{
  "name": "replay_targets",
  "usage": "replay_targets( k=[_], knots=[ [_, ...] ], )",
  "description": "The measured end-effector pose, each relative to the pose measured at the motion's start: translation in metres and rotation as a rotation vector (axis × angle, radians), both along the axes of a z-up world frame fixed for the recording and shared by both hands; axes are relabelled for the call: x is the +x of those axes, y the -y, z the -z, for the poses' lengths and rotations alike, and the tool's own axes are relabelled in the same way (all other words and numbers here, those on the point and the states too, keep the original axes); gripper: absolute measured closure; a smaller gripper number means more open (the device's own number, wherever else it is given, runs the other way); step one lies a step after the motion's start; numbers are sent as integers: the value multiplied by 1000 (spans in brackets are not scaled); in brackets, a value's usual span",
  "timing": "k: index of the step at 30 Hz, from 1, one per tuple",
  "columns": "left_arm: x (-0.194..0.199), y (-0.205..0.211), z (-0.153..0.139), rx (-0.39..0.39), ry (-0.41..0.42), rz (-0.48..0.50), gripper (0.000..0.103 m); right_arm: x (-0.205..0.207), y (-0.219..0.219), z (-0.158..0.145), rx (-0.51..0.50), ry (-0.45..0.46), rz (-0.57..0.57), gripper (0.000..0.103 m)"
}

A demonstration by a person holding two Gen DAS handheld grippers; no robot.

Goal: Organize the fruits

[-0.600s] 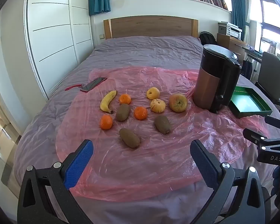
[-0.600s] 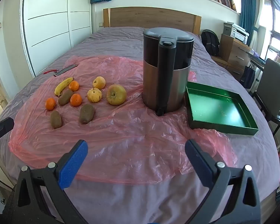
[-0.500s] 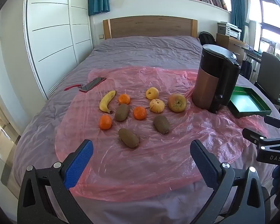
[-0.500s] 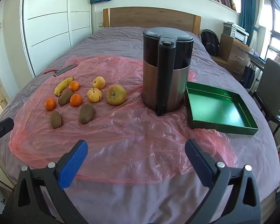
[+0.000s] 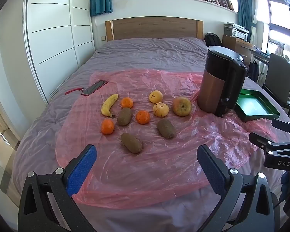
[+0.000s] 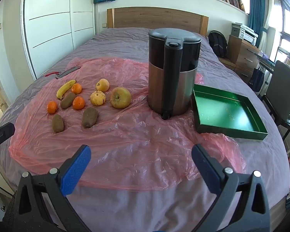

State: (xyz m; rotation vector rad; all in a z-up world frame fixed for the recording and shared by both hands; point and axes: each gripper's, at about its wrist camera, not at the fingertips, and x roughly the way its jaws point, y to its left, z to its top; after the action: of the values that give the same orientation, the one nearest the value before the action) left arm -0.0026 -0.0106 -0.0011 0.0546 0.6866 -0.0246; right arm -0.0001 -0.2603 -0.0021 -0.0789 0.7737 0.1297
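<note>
Fruits lie untouched ahead of both tongs. Left gripper [image 5: 146,153] and right gripper [image 6: 141,153] are spread wide, empty. Nearest kiwi [image 5: 131,142] lies just beyond the left jaws, long axis diagonal; left hand is nearer. Tray [image 6: 241,133] sits right of the kettle [image 6: 173,73].

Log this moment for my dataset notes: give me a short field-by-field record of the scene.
surface: bed with pink plastic sheet
fruit on sheet: banana, three oranges, three kiwis, apple, two yellowish round fruits
tray: green tray, empty, right of the kettle
other: phone at the sheet's far left edge
left gripper: open, holding nothing
right gripper: open, holding nothing
progress: no fruit in the tray yet
</note>
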Motion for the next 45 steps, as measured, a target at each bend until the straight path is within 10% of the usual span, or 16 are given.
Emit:
replay_targets(
  k=[45],
  knots=[
    [0,-7,8,-20,-12,-4,1,1,-2,2,-2,-6,-7,0]
  ],
)
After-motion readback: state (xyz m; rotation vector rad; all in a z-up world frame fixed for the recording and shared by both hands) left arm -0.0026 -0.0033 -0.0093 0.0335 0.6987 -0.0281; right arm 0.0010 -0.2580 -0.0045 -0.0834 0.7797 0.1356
